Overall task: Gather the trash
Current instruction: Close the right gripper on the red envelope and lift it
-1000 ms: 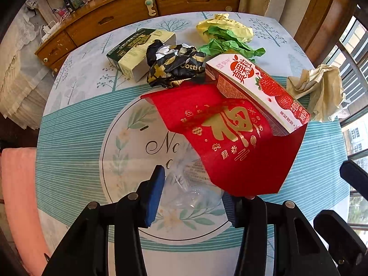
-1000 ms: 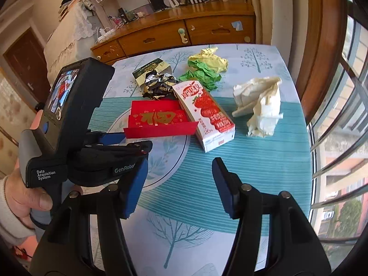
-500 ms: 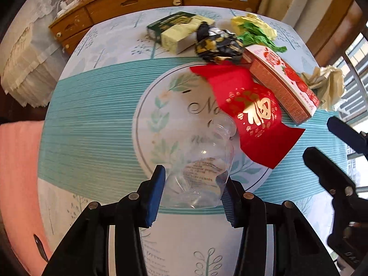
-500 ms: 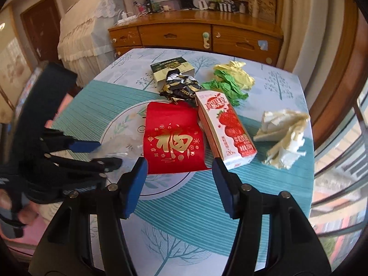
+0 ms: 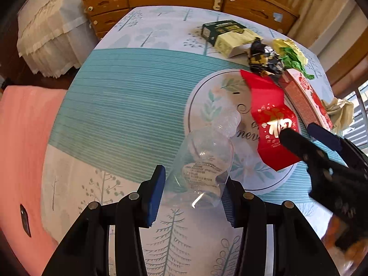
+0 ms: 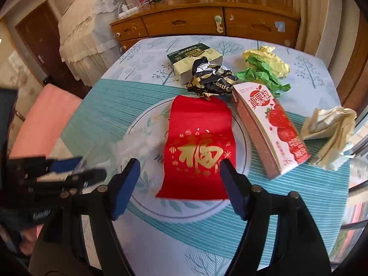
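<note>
Plainly, the left hand-held gripper [image 5: 192,197] is clamped on a clear plastic bottle [image 5: 204,161], its blue pads pressing the crumpled lower body while the neck points away toward one o'clock over the desk [image 5: 119,96]. The bottle looks empty, very light and thin-walled; it dents under pressure and its smooth skin could slip, so a hold across the wider body suits it better than one at the neck. This tool points steeply downward.

The right hand-held gripper [image 6: 180,184] has just been opening its jaws and now stands wide, with nothing pressed between them. It also tilts down, and in its own view the red envelope [image 6: 197,147] lies just ahead at twelve o'clock, flat on the desk. That envelope is thin, limp paper; probably an edge or the slightly lifted near end is the place to pinch, since a flat sheet gives the pads little to bite.

At two o'clock from it lies the strawberry carton [image 6: 273,128], stiff-sided and light. At twelve o'clock beyond sits the crumpled black wrapper [image 6: 211,78].
</note>
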The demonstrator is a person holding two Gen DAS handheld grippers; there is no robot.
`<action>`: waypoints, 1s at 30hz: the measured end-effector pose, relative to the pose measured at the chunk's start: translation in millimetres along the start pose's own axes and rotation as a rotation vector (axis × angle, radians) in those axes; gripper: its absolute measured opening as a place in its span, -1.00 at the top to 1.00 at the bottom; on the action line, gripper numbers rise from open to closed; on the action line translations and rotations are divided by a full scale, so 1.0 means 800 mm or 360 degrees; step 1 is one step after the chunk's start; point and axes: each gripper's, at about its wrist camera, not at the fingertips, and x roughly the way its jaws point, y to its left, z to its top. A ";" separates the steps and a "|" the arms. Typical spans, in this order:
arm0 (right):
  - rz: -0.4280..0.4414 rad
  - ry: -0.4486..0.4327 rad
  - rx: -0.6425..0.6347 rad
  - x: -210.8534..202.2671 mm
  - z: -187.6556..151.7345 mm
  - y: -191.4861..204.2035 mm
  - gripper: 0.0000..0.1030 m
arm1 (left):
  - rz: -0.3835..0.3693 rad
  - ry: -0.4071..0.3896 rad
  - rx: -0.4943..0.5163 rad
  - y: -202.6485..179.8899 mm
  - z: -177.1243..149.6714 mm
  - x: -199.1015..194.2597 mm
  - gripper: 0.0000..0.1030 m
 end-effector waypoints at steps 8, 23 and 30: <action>-0.0254 0.0151 -0.0008 0.070 0.018 0.011 -0.45 | -0.0016 0.0013 -0.0121 0.030 -0.008 0.005 0.11; -0.0350 0.0107 -0.0072 0.095 0.007 0.029 -0.03 | -0.0056 -0.0007 -0.0123 0.044 -0.013 -0.002 0.11; -0.0254 0.0077 0.0039 0.069 -0.010 0.019 1.00 | -0.0086 -0.0024 -0.0079 0.050 -0.027 -0.015 0.11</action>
